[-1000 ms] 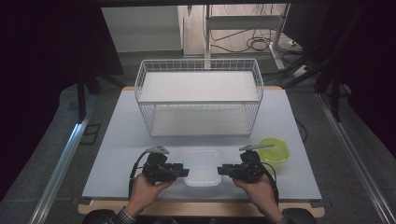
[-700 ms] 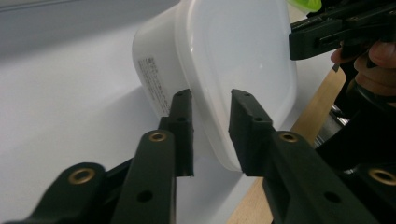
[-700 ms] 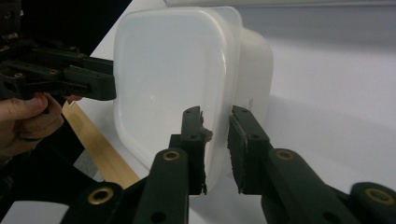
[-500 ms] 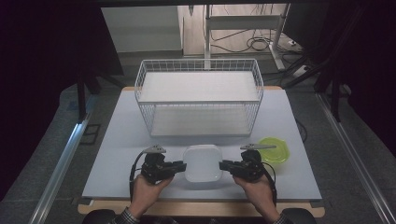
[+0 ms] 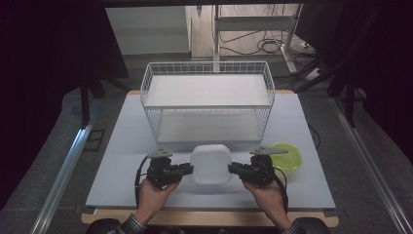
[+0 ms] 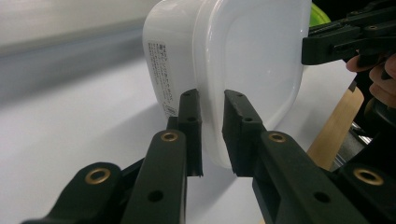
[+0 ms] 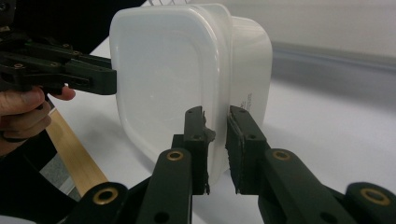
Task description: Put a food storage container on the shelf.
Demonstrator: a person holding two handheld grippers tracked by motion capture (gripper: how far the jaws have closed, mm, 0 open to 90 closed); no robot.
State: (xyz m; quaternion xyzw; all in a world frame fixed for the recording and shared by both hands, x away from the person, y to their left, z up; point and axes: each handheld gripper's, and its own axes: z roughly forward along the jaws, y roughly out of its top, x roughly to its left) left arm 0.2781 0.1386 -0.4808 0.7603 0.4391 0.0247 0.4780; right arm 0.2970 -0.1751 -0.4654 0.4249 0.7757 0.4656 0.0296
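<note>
Two grippers pinch one white plastic container point(image 5: 210, 164) from opposite sides in the high view, the left gripper point(image 5: 187, 169) on its left edge and the right gripper point(image 5: 234, 169) on its right edge. Both sets of jaws have just been closing, with the container's rim between them. The box is a smooth, glossy, rounded square, near the front of the pale grey table point(image 5: 122, 146). Behind it stands a white wire basket point(image 5: 208, 100), an open rectangular mesh with a flat white sheet inside. Just beside the right hand point(image 5: 265, 195) lies a lime-green lid point(image 5: 288, 157), round and translucent. A wooden strip edges the table's front; dark floor, cables and metal legs fill the room beyond.

From the left gripper view, the container point(image 6: 233, 60) is tilted up on edge, its lid facing the camera, a printed label on its side wall. The black jaws are clamped on the rim at its lower edge. The right gripper point(image 6: 345, 39) grips the far side.

From the right gripper view, the milky, slightly frosted container point(image 7: 187, 70) sits likewise, with the jaws squeezed on its rim. The left gripper point(image 7: 88, 74) holds the opposite edge.
</note>
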